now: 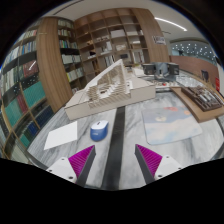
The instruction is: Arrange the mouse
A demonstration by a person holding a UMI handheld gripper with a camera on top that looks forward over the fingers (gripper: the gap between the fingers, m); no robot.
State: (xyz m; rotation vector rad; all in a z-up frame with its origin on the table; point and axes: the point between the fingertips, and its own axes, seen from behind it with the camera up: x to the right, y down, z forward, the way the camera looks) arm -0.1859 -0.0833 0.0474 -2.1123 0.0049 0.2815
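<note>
A blue and white mouse (99, 129) lies on the grey table (150, 125), just ahead of my left finger and slightly left of the gap between the fingers. My gripper (113, 158) is open and empty; its two fingers with magenta pads (82, 158) stand well apart above the table. A white sheet or mat (62, 135) lies on the table to the left of the mouse.
A large white architectural model (116, 90) stands on the table beyond the mouse. A wooden tray with items (200, 98) sits at the far right. Bookshelves (40, 75) line the left side and the back of the room. A dark seam (118, 140) runs along the table between the fingers.
</note>
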